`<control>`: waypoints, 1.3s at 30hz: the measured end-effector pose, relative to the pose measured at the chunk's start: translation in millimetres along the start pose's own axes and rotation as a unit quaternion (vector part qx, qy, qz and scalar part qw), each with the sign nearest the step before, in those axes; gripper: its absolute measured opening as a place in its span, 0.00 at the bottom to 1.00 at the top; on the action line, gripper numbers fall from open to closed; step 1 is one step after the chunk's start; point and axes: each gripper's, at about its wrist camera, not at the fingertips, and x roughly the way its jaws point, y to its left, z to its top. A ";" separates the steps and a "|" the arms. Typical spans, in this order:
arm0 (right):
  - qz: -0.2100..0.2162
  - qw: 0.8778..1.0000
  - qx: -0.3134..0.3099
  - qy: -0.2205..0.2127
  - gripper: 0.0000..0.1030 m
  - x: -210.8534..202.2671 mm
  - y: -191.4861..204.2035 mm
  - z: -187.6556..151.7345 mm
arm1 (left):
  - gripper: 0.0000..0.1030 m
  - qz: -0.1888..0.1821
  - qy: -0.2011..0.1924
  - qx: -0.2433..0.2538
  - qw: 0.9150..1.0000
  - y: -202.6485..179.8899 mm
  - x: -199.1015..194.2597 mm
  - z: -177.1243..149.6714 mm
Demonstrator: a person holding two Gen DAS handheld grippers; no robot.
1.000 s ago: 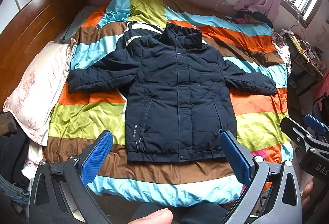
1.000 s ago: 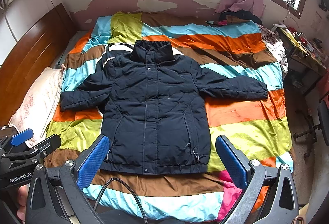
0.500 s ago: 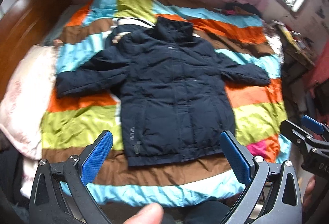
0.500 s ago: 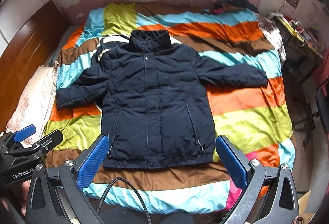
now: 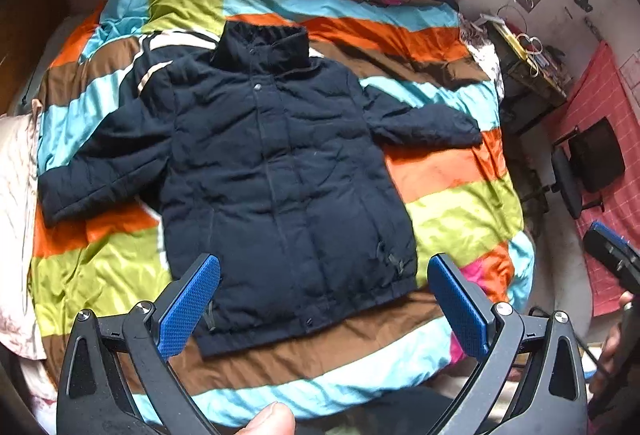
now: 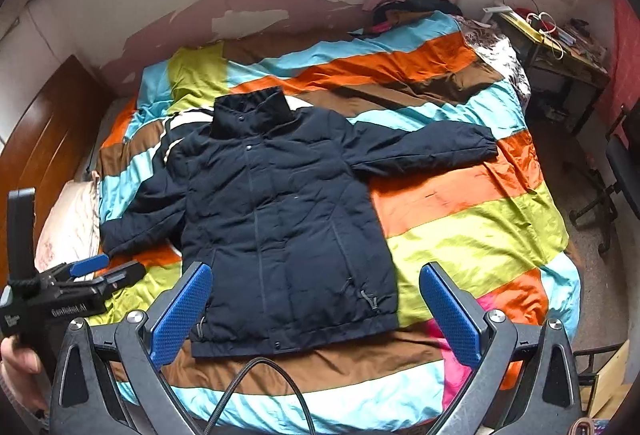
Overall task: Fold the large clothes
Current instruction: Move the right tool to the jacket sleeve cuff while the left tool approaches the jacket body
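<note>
Not started | jacket point(image 6: 288, 235) flat on bed point(image 6: 480, 227), sleeves out | left tongs point(image 5: 324, 299), right tongs point(image 6: 316, 309) wide open, empty | all folds left

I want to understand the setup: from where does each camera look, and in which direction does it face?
Left wrist: sits on the left gripper, faces the navy jacket on the striped bed; open fingers, a fingertip show.
Right wrist: sits on the right gripper, faces the same jacket; open fingers, cable show.
Shared: jacket, bed, each other's gripper.
</note>
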 end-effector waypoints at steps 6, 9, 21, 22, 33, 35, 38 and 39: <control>-0.006 0.998 -0.060 0.008 1.00 33.4 -44.8 24.2 | 0.99 0.059 -0.011 -0.023 0.998 -24.0 43.2 25.9; 0.025 0.996 -0.083 0.020 1.00 72.8 -77.2 35.6 | 0.99 0.087 -0.008 -0.044 0.995 -35.4 73.0 35.5; 0.090 0.994 -0.060 0.033 1.00 240.1 -186.5 67.2 | 0.99 0.102 -0.005 -0.022 0.995 -60.5 251.7 74.3; 0.086 0.994 -0.063 0.031 1.00 251.5 -192.3 67.7 | 0.99 0.108 -0.003 -0.014 0.994 -59.0 272.9 79.2; 0.051 0.995 -0.079 0.011 1.00 354.3 -261.6 75.8 | 0.99 0.120 -0.013 0.022 0.993 -40.5 414.5 134.4; 0.053 0.996 -0.070 0.009 1.00 365.0 -277.8 81.0 | 0.98 0.114 -0.018 0.017 0.993 -38.5 424.6 147.9; 0.062 0.997 -0.037 -0.002 1.00 377.6 -311.9 93.8 | 0.95 0.092 -0.029 0.015 0.995 -38.4 437.5 168.7; 0.068 0.997 -0.020 -0.003 1.00 381.2 -325.5 97.9 | 0.84 0.087 -0.031 0.016 0.996 -40.1 440.5 172.7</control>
